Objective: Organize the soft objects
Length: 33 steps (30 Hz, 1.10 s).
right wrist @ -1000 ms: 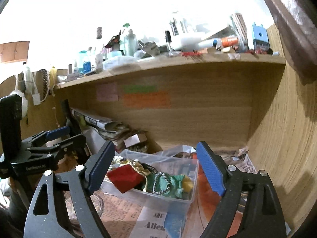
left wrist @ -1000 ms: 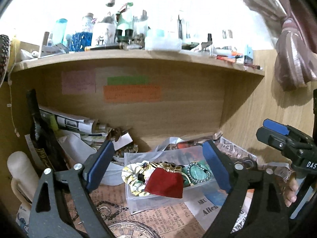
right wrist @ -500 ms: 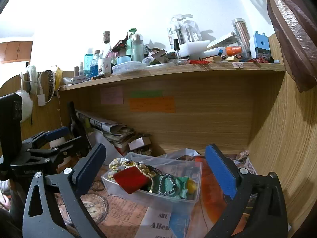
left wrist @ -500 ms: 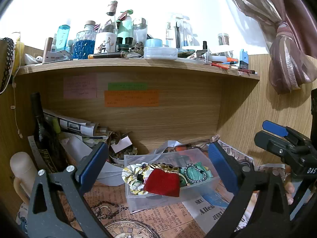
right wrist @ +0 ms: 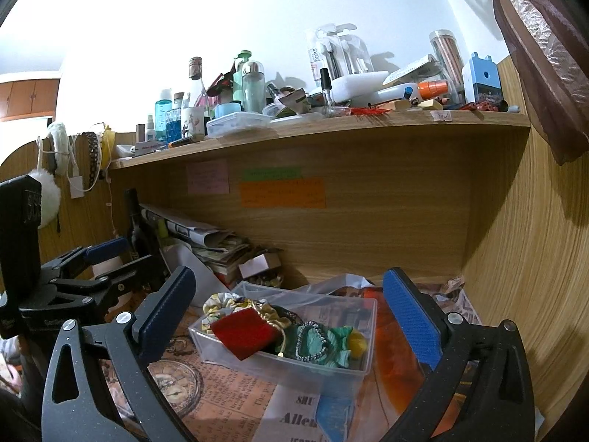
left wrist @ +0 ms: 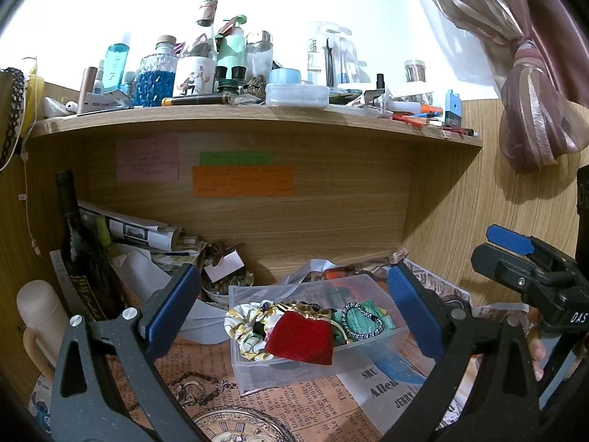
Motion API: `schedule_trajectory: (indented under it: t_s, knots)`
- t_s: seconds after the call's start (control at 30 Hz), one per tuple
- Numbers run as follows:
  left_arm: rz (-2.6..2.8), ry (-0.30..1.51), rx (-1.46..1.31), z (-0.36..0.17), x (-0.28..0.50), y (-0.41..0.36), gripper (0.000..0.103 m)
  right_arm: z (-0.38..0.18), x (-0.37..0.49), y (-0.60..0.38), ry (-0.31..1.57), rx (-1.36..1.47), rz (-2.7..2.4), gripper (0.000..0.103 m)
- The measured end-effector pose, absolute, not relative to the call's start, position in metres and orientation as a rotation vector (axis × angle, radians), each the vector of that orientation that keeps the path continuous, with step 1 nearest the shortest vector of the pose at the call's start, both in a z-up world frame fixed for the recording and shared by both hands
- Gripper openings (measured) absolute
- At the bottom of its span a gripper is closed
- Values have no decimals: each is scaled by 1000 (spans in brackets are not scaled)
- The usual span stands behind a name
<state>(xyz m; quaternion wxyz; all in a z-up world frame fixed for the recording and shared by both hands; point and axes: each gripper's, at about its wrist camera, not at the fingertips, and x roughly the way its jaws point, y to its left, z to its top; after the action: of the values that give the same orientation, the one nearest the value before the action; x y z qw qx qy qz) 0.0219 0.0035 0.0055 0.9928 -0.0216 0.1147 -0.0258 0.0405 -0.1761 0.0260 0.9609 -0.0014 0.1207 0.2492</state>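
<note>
A clear plastic box (left wrist: 257,370) (right wrist: 342,307) sits on the newsprint-covered desk under a wooden shelf. In it lie a red velvet pouch (left wrist: 300,339) (right wrist: 243,331), a white and yellow scrunchie (left wrist: 244,326) (right wrist: 221,304), a gold scrunchie (right wrist: 270,313) and a green scrunchie with a beaded band (left wrist: 362,318) (right wrist: 320,342). My left gripper (left wrist: 294,313) is open and empty, held back from the box. My right gripper (right wrist: 291,313) is open and empty, also back from the box. Each gripper shows at the edge of the other's view.
A dark wine bottle (left wrist: 83,258) and rolled newspapers (left wrist: 136,230) stand at the back left. A cream mug (left wrist: 38,316) is at the left edge. The upper shelf (left wrist: 257,121) is crowded with bottles and jars. A wooden side wall (right wrist: 533,258) closes the right.
Both grippers have drawn back and tilted up, so more of the shelf top and wall shows. The box and its contents have not moved. Both grippers stay open.
</note>
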Motion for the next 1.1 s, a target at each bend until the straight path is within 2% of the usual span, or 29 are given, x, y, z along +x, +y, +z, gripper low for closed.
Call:
schedule_trajectory:
  t_s: [1.1]
  knots:
    - [-59,240,-46,1,25,3,103,24,41,-175,254,4,501,103]
